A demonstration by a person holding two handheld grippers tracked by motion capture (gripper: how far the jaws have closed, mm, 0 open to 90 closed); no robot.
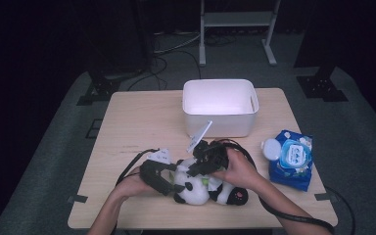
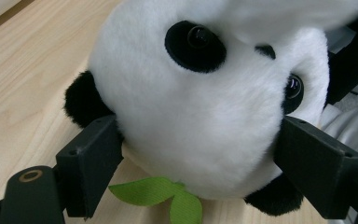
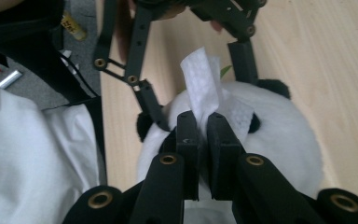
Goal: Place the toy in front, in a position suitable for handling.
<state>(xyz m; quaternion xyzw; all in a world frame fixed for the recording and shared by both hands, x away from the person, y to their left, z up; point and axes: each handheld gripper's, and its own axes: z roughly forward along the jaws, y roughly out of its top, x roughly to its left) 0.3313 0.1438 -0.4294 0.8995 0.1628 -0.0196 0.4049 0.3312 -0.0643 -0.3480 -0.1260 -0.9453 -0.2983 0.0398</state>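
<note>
A black-and-white plush panda point(image 1: 197, 192) lies near the table's front edge, with a green ribbon leaf point(image 2: 161, 192) at its neck. My left gripper point(image 1: 172, 185) comes in from the left, and its jaws press on both sides of the panda's head point(image 2: 200, 112). My right gripper point(image 3: 203, 123) is shut on a white wipe point(image 3: 199, 77), whose free end sticks up past the fingertips. It holds the wipe right over the panda's white fur point(image 3: 284, 140). In the high view my right gripper point(image 1: 196, 169) sits on top of the toy.
A white bin point(image 1: 220, 105) stands at the table's far middle. A blue pack of wet wipes point(image 1: 293, 161) with its round lid point(image 1: 270, 148) flipped open lies at the right. Light wooden table point(image 1: 137, 122); cables trail from both grippers.
</note>
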